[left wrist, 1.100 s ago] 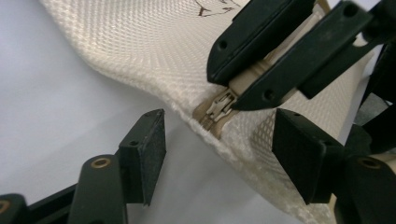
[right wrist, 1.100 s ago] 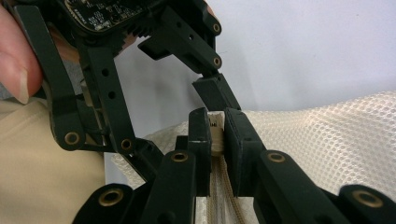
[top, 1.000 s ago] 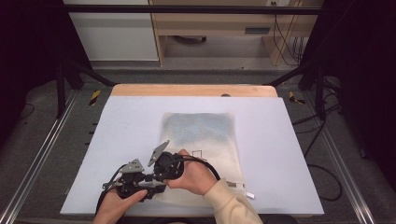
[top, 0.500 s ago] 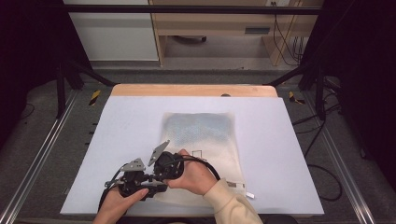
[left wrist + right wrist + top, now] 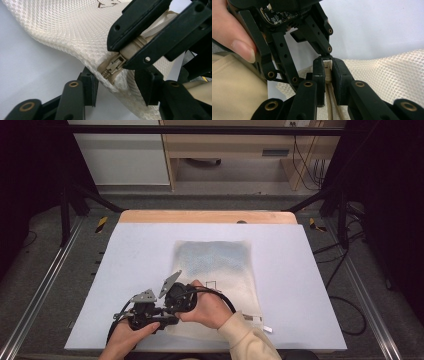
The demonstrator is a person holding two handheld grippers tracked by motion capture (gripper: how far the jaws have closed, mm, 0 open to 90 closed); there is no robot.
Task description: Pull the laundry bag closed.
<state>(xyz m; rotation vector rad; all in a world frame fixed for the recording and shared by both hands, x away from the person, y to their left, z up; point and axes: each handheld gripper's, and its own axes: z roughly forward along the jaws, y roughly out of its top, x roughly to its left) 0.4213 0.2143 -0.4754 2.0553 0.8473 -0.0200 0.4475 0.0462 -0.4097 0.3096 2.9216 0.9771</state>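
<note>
A white mesh bag (image 5: 215,265) lies flat on the table, its beige zipper at the near left corner. My right gripper (image 5: 327,65) is shut on the zipper's end (image 5: 327,75), and it also shows clamped there as the right gripper (image 5: 140,42). My left gripper (image 5: 117,87) faces it; its jaws have just been closing, and the zipper slider (image 5: 112,68) and mesh corner sit between them with gaps on both sides. From above, the left gripper (image 5: 150,312) and right gripper (image 5: 177,302) meet tip to tip at the bag's corner.
The white table (image 5: 140,250) reaches a wooden far edge (image 5: 207,216). A small tag (image 5: 267,329) pokes out at the bag's near right corner. A beige sleeve (image 5: 247,340) crosses the near edge, and a black cable (image 5: 220,295) loops over the bag.
</note>
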